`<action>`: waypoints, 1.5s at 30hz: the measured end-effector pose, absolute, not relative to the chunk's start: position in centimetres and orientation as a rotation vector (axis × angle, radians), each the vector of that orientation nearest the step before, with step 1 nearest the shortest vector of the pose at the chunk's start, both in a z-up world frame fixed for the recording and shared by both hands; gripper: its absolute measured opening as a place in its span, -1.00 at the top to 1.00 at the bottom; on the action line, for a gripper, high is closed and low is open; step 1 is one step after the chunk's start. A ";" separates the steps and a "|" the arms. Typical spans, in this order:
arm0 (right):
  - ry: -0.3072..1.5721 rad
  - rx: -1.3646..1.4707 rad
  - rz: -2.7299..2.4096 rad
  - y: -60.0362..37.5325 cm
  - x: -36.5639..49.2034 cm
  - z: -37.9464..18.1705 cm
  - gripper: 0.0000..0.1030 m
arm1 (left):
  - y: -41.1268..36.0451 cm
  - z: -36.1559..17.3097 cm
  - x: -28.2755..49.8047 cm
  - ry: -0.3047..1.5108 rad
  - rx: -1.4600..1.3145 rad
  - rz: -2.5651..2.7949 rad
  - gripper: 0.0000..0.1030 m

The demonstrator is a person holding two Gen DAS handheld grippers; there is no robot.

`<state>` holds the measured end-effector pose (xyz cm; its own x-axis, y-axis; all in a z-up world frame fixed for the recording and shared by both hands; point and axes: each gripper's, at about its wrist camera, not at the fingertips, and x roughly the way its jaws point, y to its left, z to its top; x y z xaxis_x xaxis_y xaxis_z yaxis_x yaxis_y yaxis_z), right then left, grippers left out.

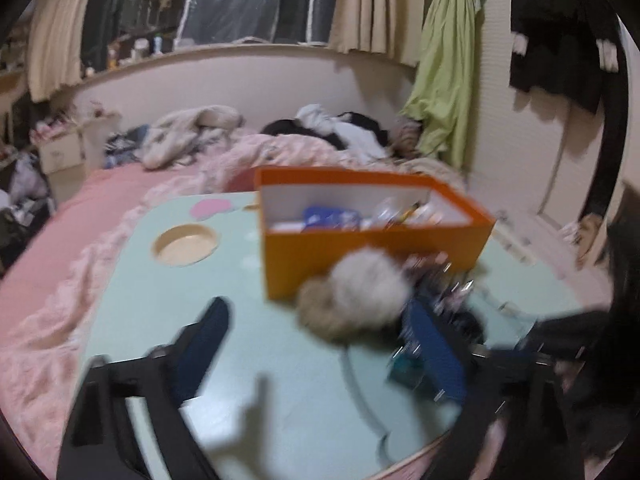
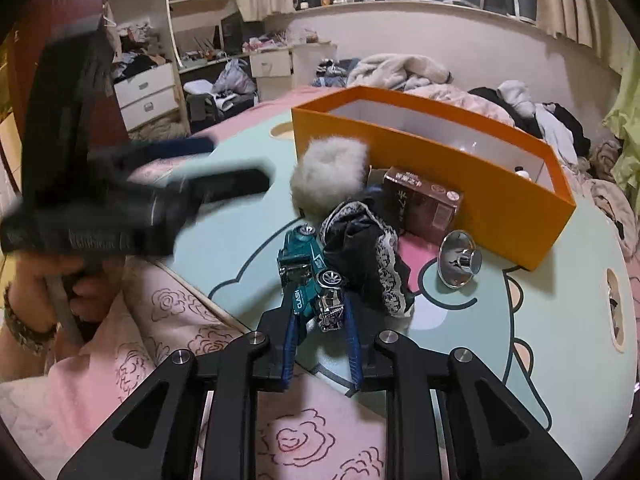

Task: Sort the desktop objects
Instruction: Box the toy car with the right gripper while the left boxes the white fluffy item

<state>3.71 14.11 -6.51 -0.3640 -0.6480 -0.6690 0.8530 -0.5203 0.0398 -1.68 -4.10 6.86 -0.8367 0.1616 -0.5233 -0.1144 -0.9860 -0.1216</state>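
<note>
An orange box (image 2: 460,176) stands on the mint table (image 2: 540,340), with small items inside it in the left wrist view (image 1: 340,240). In front of it lie a grey fluffy ball (image 2: 328,176), a brown carton (image 2: 424,204), black lace cloth (image 2: 368,256), a silver cone-shaped piece (image 2: 460,264) and a teal toy car (image 2: 310,284). My right gripper (image 2: 320,320) is shut on the toy car, low over the table's near edge. My left gripper (image 1: 320,332) is open and blurred, its fingers either side of the fluffy ball (image 1: 360,292); it also shows in the right wrist view (image 2: 208,164).
The table sits on a bed with a pink blanket (image 2: 160,320). A round cup recess (image 1: 186,244) is at the table's far left. Clothes are heaped on the bed (image 1: 320,132) behind the box. Drawers and shelves (image 2: 148,88) stand at the far left.
</note>
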 end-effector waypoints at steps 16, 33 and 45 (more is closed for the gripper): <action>0.396 0.777 -1.948 15.7 4.8 -5.3 0.49 | -5.1 6.4 -3.2 -0.322 -0.835 2.730 0.85; -0.051 0.878 -2.123 17.7 -7.2 0.4 0.43 | -6.0 12.5 -9.6 -0.365 -0.774 2.835 0.94; -0.062 0.692 -2.223 24.2 -1.0 -0.1 -0.30 | -7.2 3.2 0.7 -0.177 -1.003 2.803 0.10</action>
<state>-0.96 24.20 -0.07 -0.5390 -0.7061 -0.4592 0.6793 -0.6867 0.2587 0.74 -7.22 3.17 -0.7625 0.1891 -0.6187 -0.1098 -0.9803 -0.1642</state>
